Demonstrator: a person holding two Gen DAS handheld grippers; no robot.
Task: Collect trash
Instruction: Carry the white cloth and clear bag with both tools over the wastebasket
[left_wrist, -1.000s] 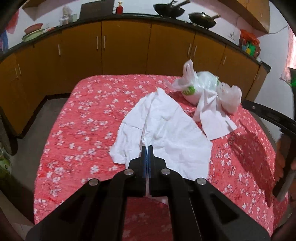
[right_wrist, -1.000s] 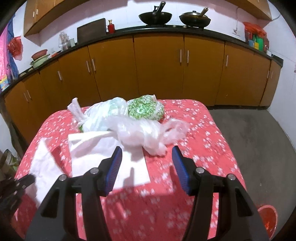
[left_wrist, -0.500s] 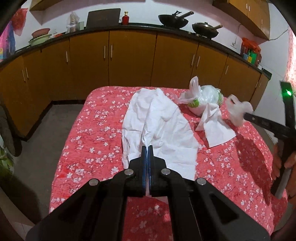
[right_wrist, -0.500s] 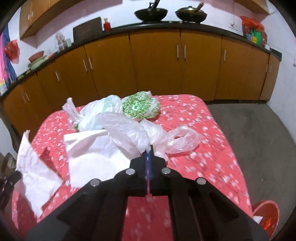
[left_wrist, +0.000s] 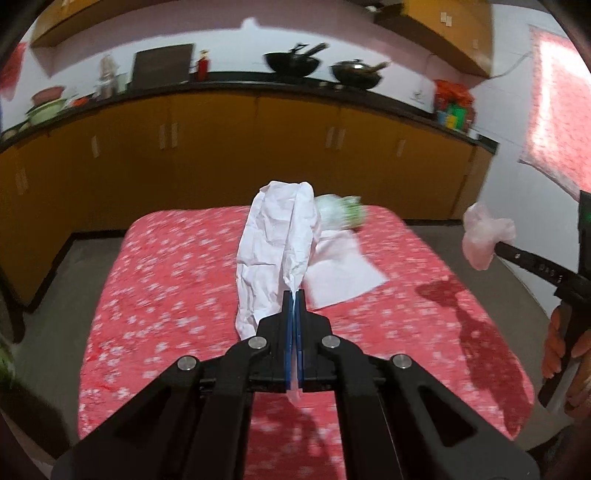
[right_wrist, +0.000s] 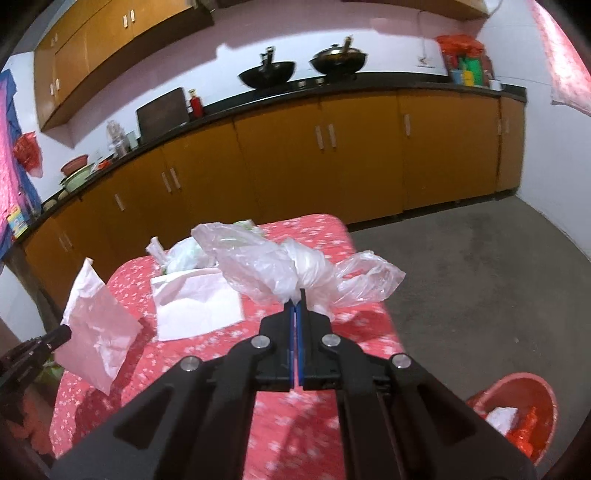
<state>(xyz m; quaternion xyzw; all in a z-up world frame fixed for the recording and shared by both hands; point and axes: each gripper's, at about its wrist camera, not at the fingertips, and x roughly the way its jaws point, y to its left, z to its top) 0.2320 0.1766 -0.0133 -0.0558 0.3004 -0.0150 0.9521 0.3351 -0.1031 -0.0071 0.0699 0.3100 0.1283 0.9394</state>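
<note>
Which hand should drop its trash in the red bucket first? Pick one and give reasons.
Right, probably. The right gripper, shut on the clear plastic bag, has the red bucket on the floor at its lower right. The left gripper, shut on the white paper, shows no bucket in its view.

The red bucket (right_wrist: 517, 413) is cut off by the picture's edge.

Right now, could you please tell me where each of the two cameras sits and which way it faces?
Left wrist: on the left gripper, facing along its fingers over the red floral table toward the cabinets; shut on the white paper; a hand shows at the right edge.
Right wrist: on the right gripper, facing the same cabinets, shut on the clear plastic bag; red bucket on the floor.
Shared: table, flat white sheet, both held items.
</note>
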